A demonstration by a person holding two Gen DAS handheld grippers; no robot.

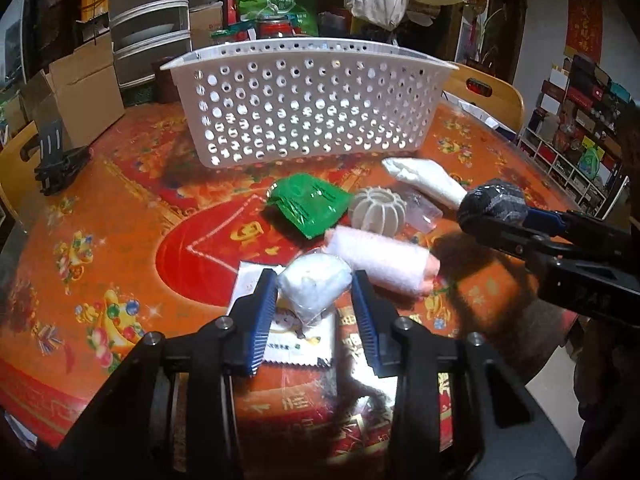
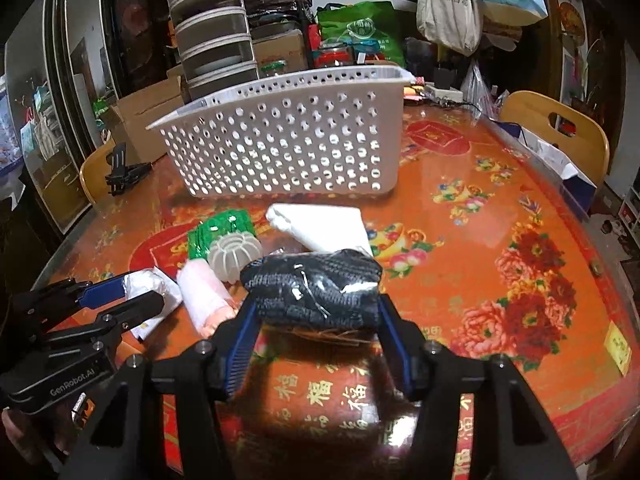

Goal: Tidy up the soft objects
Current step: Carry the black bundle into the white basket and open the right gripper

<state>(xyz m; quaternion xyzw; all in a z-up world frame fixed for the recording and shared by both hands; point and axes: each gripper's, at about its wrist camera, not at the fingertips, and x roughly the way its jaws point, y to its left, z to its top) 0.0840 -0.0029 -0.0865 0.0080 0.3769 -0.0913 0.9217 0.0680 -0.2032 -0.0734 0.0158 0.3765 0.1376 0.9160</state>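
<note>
two grippers work in front of one white perforated basket (image 1: 308, 104) on a red and orange tablecloth (image 1: 100, 240). the left gripper (image 1: 315, 292) pinches one white wrapped bundle (image 1: 314, 286); the right gripper (image 2: 316, 312) pinches one dark knit bundle in clear wrap (image 2: 314, 286). between them and the basket lie one pink roll (image 1: 380, 264), one ribbed white ball (image 1: 378, 210), one green packet (image 1: 310, 204) and one white folded cloth (image 1: 424, 180). open cloth stretches to the right of the basket (image 2: 500, 220), out to the table's edge.

Cardboard box (image 1: 86, 84), perhaps stacked drawers (image 1: 150, 20)
</note>
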